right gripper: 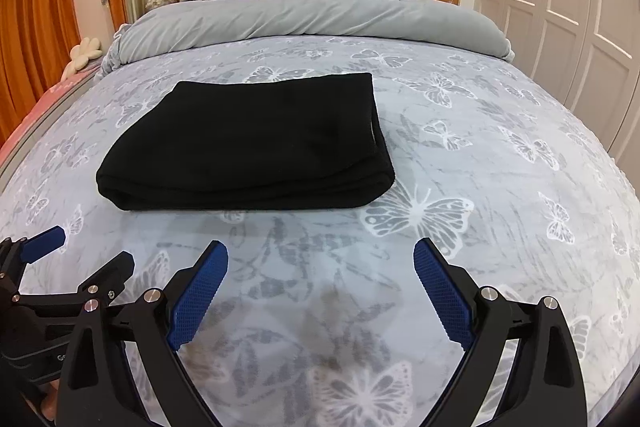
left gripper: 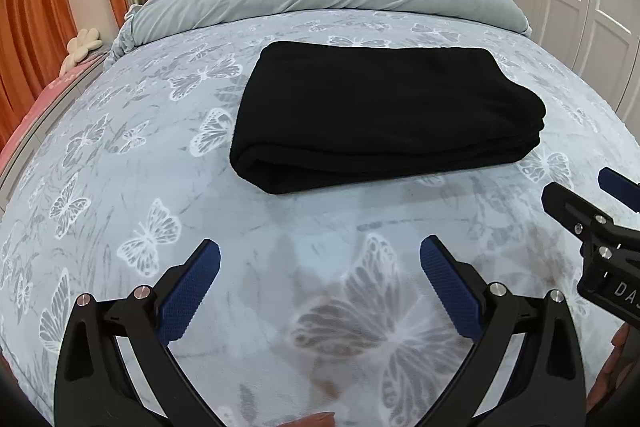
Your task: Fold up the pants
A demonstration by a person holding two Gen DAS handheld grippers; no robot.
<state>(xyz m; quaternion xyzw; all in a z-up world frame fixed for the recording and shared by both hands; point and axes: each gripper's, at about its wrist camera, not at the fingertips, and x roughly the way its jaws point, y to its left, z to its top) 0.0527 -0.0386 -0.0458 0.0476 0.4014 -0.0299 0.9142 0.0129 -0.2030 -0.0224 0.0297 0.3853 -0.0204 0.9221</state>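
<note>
Black pants (right gripper: 248, 143): folded into a thick rectangle, flat on butterfly-print bed (right gripper: 500, 187). Right claw (right gripper: 320, 259): fingers spread wide, empty, near the bundle (not touching). Left claw (right gripper: 86, 247): lower left, apart.

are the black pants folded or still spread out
Folded: the black pants lie as a compact rectangle on the bedspread, stacked layers showing along the near edge.

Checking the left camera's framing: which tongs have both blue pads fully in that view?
The left tongs, open at bottom centre with both blue pads shown. The right tongs only poke in from the right edge, above the bed cover.
</note>
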